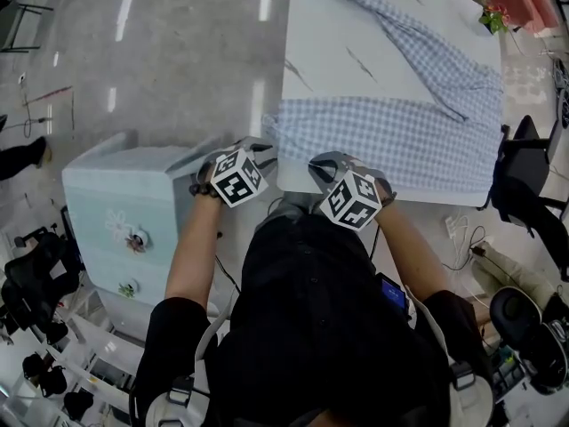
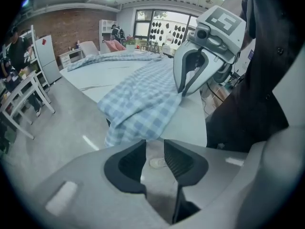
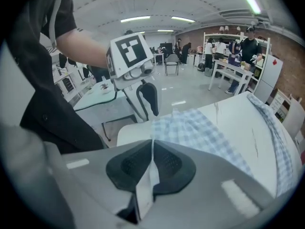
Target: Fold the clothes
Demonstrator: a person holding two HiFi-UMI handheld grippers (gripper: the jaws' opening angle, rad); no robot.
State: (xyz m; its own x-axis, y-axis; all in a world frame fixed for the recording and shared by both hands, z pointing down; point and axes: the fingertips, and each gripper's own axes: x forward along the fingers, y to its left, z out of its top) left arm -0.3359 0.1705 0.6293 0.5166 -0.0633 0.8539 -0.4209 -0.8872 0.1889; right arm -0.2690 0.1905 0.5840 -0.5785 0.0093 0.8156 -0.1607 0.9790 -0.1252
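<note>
Two grippers worked at table's (image 1: 329, 34) near edge. Shirt (image 1: 391, 140), blue check, lay spread on table, sleeve (image 1: 418, 43) trailing toward far end, near-left corner bunched and drooping over edge. Left gripper (image 2: 155, 149) hung just off that corner, jaws apart, nothing between them, only floor (image 2: 57, 142) below. Right gripper (image 3: 152, 151) was clenched, thin pale strip pinched in its jaws, probably shirt's hem, though view too tight to be sure. Pale blue cabinet (image 1: 116, 194) stood left of table.
</note>
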